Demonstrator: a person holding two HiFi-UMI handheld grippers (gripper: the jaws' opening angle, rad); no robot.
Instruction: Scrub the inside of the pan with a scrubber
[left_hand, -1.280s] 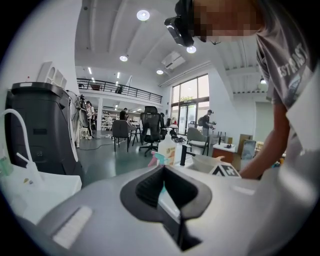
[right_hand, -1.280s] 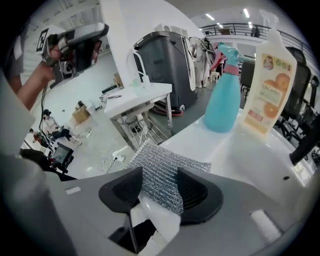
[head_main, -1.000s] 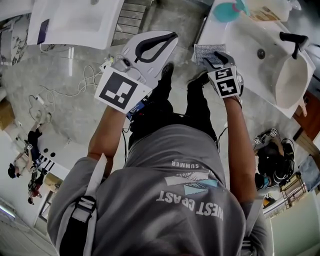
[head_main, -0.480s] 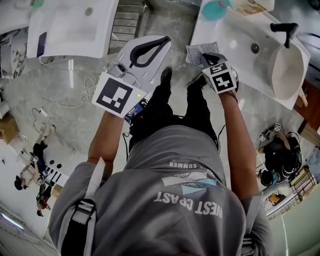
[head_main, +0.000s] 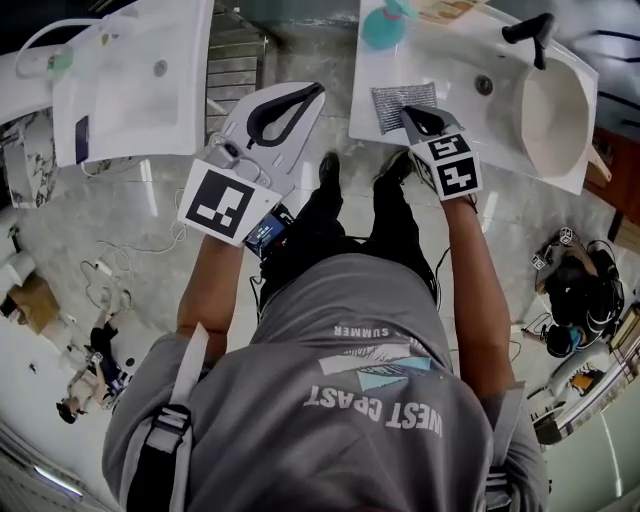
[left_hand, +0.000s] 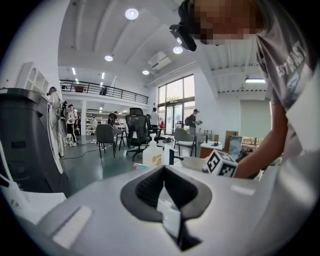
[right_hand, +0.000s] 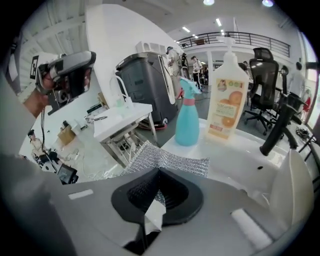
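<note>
Open hall with office chairs and an upper gallery; pale polished floor. A white sink counter (head_main: 450, 60) stands at the far right.

- On the right part of the counter sits a white rounded vessel (head_main: 555, 115), taken to be the pan (not confirmed; it could be part of the basin). A black piece (head_main: 527, 28) rises at its far end, handle or tap, cannot tell which.
- An orange-labelled pump bottle (right_hand: 227, 97) and a teal spray bottle (right_hand: 187, 115) stand at the far edge of the counter.
- The scrubber (right_hand: 165, 159), a silver mesh pad, hangs over the counter's near left corner, well apart from the vessel.
- Right gripper (right_hand: 159, 171): jaws pinched together on the near edge of the scrubber, which spreads out beyond the tips.
- Left gripper (left_hand: 164, 170): held over the floor, left of the counter, jaws together with nothing between them.

Progress, as judged: the scrubber is picked up. Carrying it across to the pan is not yet done, and all scrubbing of the inside remains. The pan looks unsteadied.
</note>
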